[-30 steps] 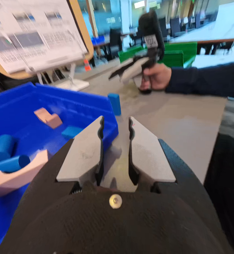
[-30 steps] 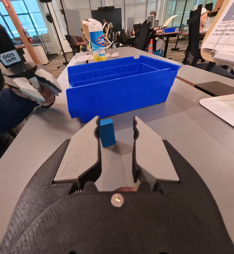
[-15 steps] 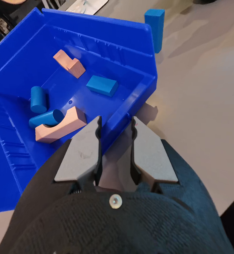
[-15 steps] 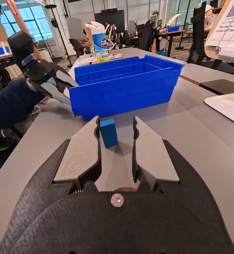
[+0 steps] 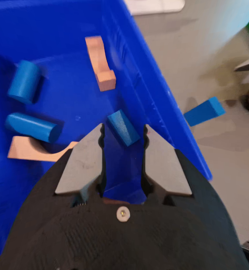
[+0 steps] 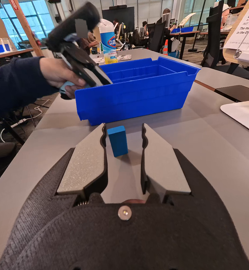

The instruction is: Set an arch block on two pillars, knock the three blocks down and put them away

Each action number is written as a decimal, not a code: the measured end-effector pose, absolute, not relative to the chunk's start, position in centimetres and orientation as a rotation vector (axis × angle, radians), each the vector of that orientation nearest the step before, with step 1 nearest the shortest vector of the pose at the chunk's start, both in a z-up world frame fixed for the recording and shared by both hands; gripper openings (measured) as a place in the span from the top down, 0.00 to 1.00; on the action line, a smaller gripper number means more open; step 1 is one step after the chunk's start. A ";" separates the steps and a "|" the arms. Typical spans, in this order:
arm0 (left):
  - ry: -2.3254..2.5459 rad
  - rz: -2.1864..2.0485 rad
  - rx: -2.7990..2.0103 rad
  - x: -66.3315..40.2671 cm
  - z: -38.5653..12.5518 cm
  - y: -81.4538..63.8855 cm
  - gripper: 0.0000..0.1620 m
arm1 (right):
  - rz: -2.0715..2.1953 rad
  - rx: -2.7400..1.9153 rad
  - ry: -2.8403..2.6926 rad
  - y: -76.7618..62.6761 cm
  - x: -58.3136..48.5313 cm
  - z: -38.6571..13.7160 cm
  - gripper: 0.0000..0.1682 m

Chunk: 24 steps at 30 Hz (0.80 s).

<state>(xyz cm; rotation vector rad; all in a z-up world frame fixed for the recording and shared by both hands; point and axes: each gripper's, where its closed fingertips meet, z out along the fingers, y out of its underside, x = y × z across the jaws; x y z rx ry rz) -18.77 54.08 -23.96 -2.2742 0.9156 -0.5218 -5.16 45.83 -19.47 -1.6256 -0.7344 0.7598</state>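
Hovering over the near end of the blue bin (image 5: 142, 76), the left gripper (image 5: 123, 132) points down into it with its jaws apart and nothing between them. Just ahead of its fingertips, on the bin floor, lies a blue rectangular block (image 5: 123, 127) close to the bin's right wall. Farther in lie two blue cylinders (image 5: 24, 81), one of them (image 5: 33, 127) resting in the hollow of a tan arch block (image 5: 32, 150) whose end is hidden behind the left finger; a second tan arch block (image 5: 100, 62) lies near the right wall. Outside the bin, on the grey table (image 5: 208, 146), a blue pillar block (image 5: 204, 111) stands just beside the bin wall. In the right wrist view the same pillar block (image 6: 118, 141) stands upright on the table (image 6: 194, 146) between the tips of the right gripper (image 6: 123, 135), whose jaws are spread wide and clear of it on both sides, the block nearer the left finger. The bin (image 6: 135, 99) sits just behind the block, and a hand (image 6: 59, 74) holds the left gripper (image 6: 105, 81) tilted down over its left corner. A spray bottle (image 6: 108, 43) stands beyond the bin.
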 end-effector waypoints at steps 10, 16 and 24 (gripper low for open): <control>1.167 -0.136 -2.455 -19.1 -28.0 54.5 0.81 | 0.734 -1.638 -0.780 45.7 -5.7 -19.8 0.73; 1.158 -0.103 -2.408 -20.3 -27.5 56.0 0.81 | 0.732 -1.618 -0.770 45.4 -5.4 -19.1 0.73; 1.160 -0.545 -1.914 -17.3 -17.8 53.1 0.82 | 0.866 -1.513 -0.721 44.4 -5.0 -16.1 0.74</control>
